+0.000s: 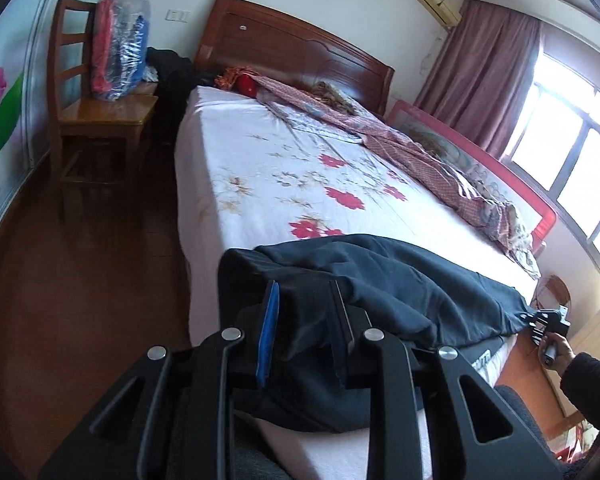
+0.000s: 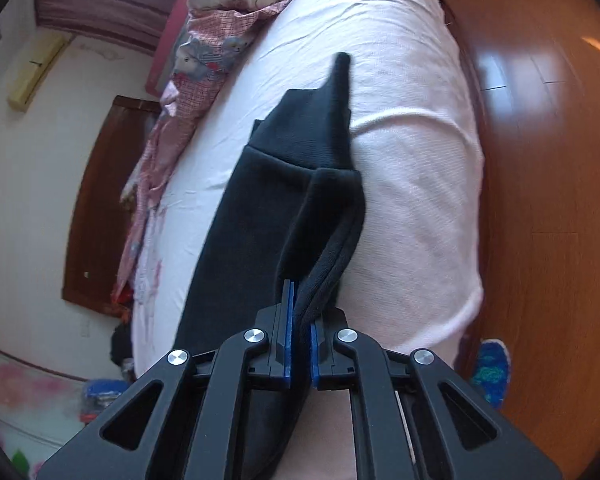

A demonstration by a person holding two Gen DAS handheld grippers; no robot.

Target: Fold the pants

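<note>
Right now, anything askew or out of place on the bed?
The pants aren't flat: bunched between both grippers, left gripper and right gripper each shut on an end. A crumpled quilt is heaped along the far edge of the bed. Nothing spilled or damaged.

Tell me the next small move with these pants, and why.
Probably carry the right gripper toward the left gripper to bring the ends together: each is clamped on one end of the dark pants, which lie stretched along the bed's near edge.
</note>
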